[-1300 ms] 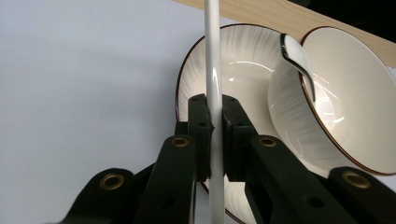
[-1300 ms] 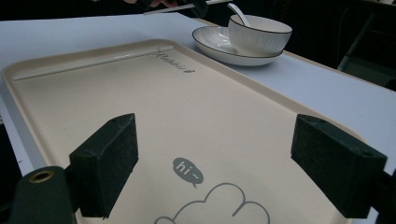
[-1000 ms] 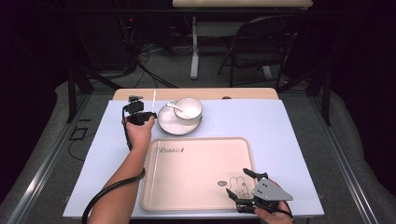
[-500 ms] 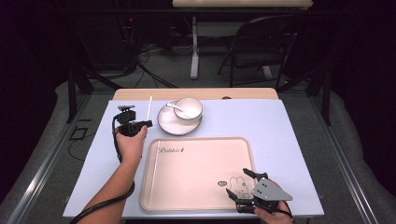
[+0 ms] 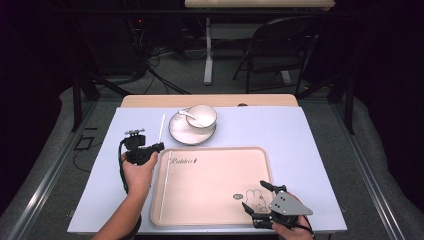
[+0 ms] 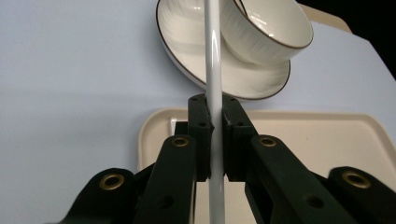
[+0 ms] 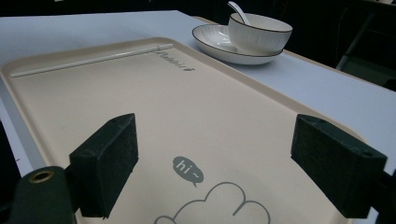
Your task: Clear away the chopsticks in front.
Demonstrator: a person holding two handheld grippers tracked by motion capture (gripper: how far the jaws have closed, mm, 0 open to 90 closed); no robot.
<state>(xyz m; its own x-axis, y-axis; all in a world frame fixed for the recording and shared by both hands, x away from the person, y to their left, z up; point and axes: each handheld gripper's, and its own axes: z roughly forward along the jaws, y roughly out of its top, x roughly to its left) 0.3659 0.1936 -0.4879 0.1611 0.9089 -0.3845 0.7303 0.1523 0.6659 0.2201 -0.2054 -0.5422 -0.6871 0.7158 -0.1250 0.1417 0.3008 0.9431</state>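
My left gripper [image 5: 159,146] is shut on a thin white chopstick [image 5: 162,127] and hovers at the far-left corner of the beige tray [image 5: 215,210]. In the left gripper view, the chopstick [image 6: 214,70] runs upright between the closed pads [image 6: 201,130], pointing toward the plate. A second white chopstick [image 5: 161,190] lies inside the tray along its left rim, and the right gripper view shows this chopstick [image 7: 88,59] too. My right gripper [image 5: 260,196] stands open and holds nothing over the tray's near-right corner, above the rabbit drawing [image 7: 205,205].
A white bowl [image 5: 201,116] with a spoon [image 5: 186,114] sits on a white plate [image 5: 181,134] just beyond the tray. The lilac table top [image 5: 300,145] has bare room on the right. A folding chair [image 5: 280,45] stands beyond the table.
My left gripper has carried the chopstick from beside the plate toward the near side, ending at the tray's far-left corner. The right gripper has stayed still.
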